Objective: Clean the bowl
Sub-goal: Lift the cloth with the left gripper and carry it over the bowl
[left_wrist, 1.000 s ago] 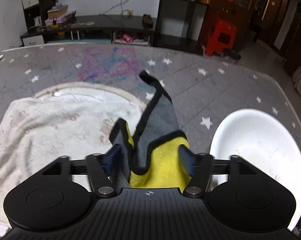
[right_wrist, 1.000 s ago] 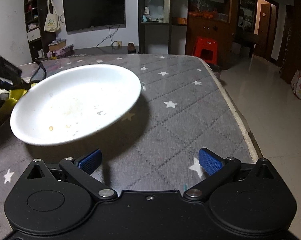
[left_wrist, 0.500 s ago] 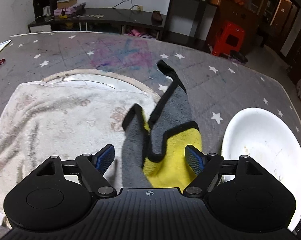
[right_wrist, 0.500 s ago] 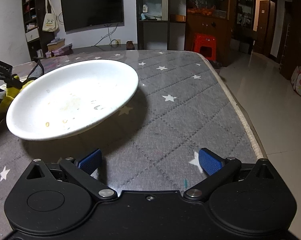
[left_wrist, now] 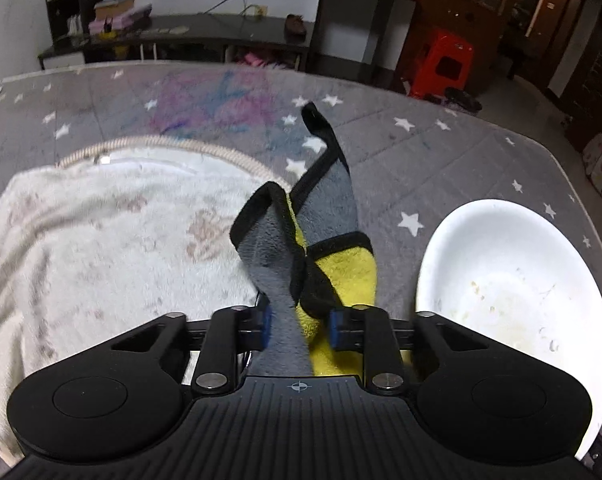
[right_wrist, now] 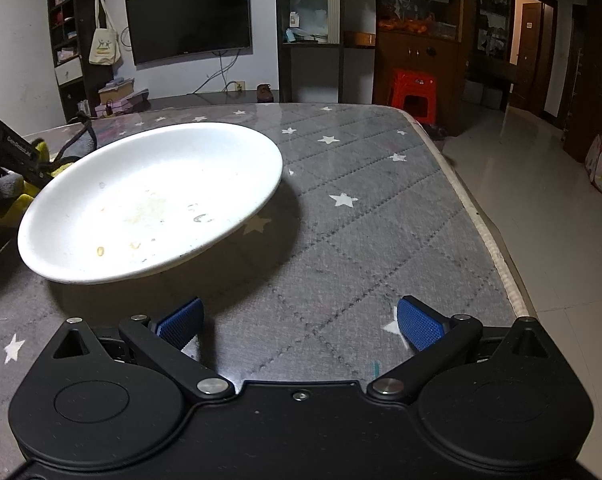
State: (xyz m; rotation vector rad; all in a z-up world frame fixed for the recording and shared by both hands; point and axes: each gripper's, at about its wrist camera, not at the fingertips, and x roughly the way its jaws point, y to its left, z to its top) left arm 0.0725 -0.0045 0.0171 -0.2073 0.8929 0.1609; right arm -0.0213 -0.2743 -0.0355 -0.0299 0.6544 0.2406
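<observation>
Starry grey table (right_wrist: 361,240): white towel (left_wrist: 101,248) beside cloth (left_wrist: 325,240), bowl (left_wrist: 509,288).

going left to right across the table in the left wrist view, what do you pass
White towel → grey and yellow cloth pinched in the left gripper → white bowl with food specks in it.

Dim indoor light, fisheye bending at edges, dark shadow beside the bowl (right_wrist: 149,204), mild blur
</observation>
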